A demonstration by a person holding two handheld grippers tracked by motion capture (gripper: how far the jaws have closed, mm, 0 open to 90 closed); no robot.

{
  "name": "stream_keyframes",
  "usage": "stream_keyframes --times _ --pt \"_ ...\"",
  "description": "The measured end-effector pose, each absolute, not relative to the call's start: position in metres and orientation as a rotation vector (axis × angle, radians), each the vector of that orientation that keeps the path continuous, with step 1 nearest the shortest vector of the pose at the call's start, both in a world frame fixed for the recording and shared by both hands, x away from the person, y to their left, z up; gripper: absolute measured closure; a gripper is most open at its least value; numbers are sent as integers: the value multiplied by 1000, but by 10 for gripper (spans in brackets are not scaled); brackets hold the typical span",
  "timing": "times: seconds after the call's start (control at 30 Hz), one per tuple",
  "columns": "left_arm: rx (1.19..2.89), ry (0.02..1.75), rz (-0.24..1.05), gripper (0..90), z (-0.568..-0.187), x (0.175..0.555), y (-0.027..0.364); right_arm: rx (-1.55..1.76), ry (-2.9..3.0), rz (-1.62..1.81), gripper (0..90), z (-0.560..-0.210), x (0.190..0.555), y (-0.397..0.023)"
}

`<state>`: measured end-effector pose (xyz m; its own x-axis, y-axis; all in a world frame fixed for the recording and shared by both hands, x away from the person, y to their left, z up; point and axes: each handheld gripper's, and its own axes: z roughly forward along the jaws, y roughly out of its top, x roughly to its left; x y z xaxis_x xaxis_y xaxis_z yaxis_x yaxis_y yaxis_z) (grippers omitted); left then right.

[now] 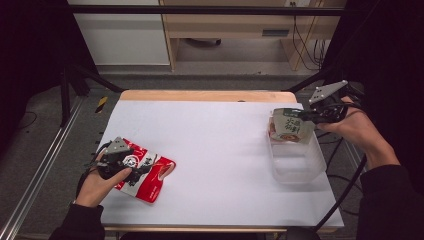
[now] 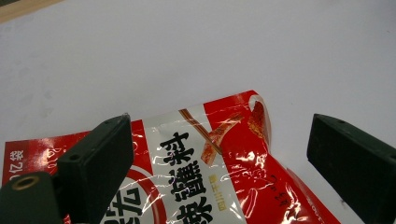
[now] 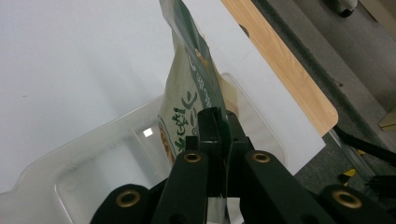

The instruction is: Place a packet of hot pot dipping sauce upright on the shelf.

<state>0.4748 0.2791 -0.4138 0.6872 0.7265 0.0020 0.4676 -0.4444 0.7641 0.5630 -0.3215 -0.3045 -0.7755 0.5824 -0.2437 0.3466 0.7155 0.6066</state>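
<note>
From the high view the right gripper [image 1: 314, 116] held a green-and-cream pouch [image 1: 291, 125] upright over the far end of a clear plastic tub [image 1: 297, 162] at the right side of the white-covered bench [image 1: 220, 150] — its own view showed what the high one could not, the fingers [image 3: 212, 126] pinched tight on the pouch's edge. The left gripper [image 1: 131, 170] sat over a red-and-white packet [image 1: 147, 177] lying flat at the bench's near left — its view showed the fingers [image 2: 100, 158] spread wide, gripping nothing.
</note>
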Motion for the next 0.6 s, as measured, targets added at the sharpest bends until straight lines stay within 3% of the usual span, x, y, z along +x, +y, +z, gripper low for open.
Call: stream_keyframes --times 0.6 --pt "2132 909 421 74 -415 475 277 807 2516 818 900 -333 565 -326"
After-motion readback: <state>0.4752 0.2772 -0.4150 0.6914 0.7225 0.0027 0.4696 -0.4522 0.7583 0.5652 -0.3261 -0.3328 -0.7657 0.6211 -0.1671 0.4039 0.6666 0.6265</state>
